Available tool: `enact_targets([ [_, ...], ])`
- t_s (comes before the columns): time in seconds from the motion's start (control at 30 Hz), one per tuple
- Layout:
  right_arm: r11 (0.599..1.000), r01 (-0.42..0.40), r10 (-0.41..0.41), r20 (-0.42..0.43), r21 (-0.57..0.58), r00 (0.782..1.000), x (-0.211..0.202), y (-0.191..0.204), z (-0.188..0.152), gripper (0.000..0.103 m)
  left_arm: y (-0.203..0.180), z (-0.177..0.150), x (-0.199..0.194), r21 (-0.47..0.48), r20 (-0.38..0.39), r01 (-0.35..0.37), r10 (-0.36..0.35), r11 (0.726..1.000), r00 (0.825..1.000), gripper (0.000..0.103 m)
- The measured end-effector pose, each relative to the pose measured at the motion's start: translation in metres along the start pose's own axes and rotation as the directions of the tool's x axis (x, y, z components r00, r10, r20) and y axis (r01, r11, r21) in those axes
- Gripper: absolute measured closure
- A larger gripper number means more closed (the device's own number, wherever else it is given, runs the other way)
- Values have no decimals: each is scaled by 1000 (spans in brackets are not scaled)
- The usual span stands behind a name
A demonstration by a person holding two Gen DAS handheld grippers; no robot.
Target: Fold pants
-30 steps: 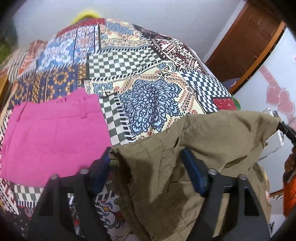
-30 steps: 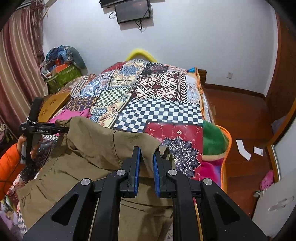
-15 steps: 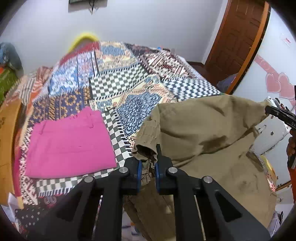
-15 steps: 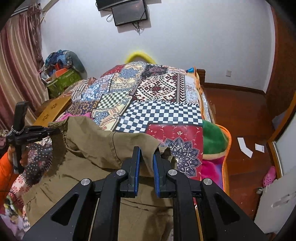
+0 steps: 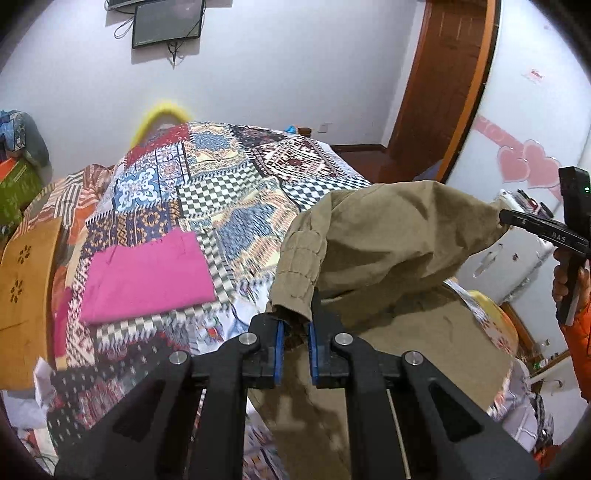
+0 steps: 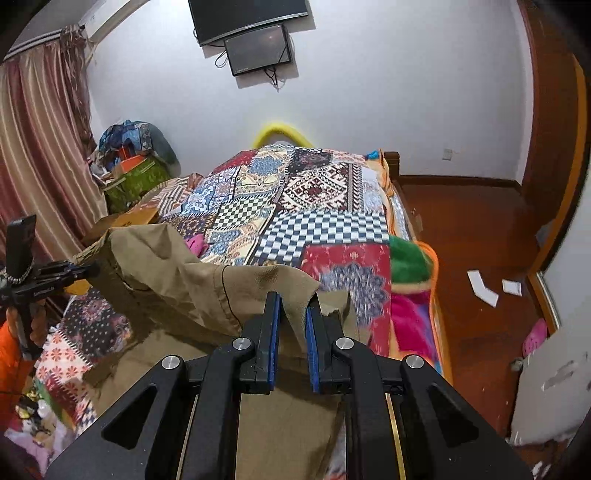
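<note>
Left gripper (image 5: pixel 294 328) jaws clamped on khaki pants (image 5: pixel 388 236) waistband edge; right gripper (image 6: pixel 291 325) jaws likewise. Bed (image 6: pixel 325 225) ahead largely open; pink folded garment (image 5: pixel 147 273) forward-left.

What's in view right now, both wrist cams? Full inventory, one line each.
khaki pants: 1, olive-khaki, lifted above the near end of the bed, one edge in each gripper
pink garment: 1, magenta, folded flat on the bedspread, left side
bedspread: 1, multicolour patchwork, covering the bed
wooden board: 1, tan with flower cutouts, at the bed's left edge
screens: 2, black, on the white wall
curtain: 1, striped pinkish-brown, far left
door: 1, brown wood, right of the bed
paper scraps: 2, white, on the wooden floor
left gripper: 1, black with blue pads, shut on the pants
right gripper: 1, same, shut on the pants
sleeve: orange, behind right gripper
</note>
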State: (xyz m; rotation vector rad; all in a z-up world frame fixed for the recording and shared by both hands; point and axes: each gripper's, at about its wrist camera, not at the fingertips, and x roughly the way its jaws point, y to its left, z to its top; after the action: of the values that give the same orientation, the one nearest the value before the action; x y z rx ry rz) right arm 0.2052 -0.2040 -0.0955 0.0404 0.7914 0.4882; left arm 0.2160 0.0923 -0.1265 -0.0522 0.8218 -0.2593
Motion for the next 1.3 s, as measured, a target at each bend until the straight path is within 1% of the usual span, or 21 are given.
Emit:
enact_targets([
  [0.27, 996, -2, 6, -43, 93, 999, -19, -8, -50, 91, -22, -49, -22, -15, 1, 30, -30, 999, 1000, 93],
  [0.37, 992, -7, 17, -82, 123, 996, -19, -10, -72, 91, -32, -71, -20, 22, -26, 19, -19, 1000, 999, 93],
  [0.5, 991, 8, 12, -146, 134, 989, -14, -6, -104, 91, -41, -96, -15, 70, -68, -1, 6, 998, 998, 93],
  [0.67, 987, 7, 27, -202, 161, 979, -11, -5, -134, 91, -46, -120, -17, 89, -69, -3, 10, 996, 998, 93],
  [0.73, 988, 11, 24, -218, 155, 976, -12, -4, -142, 91, -47, -128, -18, 97, -78, -7, 15, 995, 997, 92],
  [0.83, 990, 12, 22, -240, 140, 970, -12, -1, -152, 91, -48, -141, -16, 128, -96, -34, 47, 991, 994, 92],
  [0.93, 992, 19, 13, -257, 121, 966, -10, 1, -157, 91, -49, -152, -12, 158, -118, -60, 79, 986, 990, 92],
  [1.03, 994, 26, 3, -262, 107, 965, -10, 3, -160, 91, -51, -162, -10, 183, -123, -80, 104, 980, 987, 92],
  [1.2, 995, 40, -15, -265, 90, 964, -10, 3, -165, 91, -49, -167, -10, 188, -125, -87, 111, 978, 986, 92],
  [1.3, 995, 48, -22, -288, 82, 957, -11, 2, -169, 89, -45, -170, -15, 179, -130, -92, 116, 980, 985, 92],
])
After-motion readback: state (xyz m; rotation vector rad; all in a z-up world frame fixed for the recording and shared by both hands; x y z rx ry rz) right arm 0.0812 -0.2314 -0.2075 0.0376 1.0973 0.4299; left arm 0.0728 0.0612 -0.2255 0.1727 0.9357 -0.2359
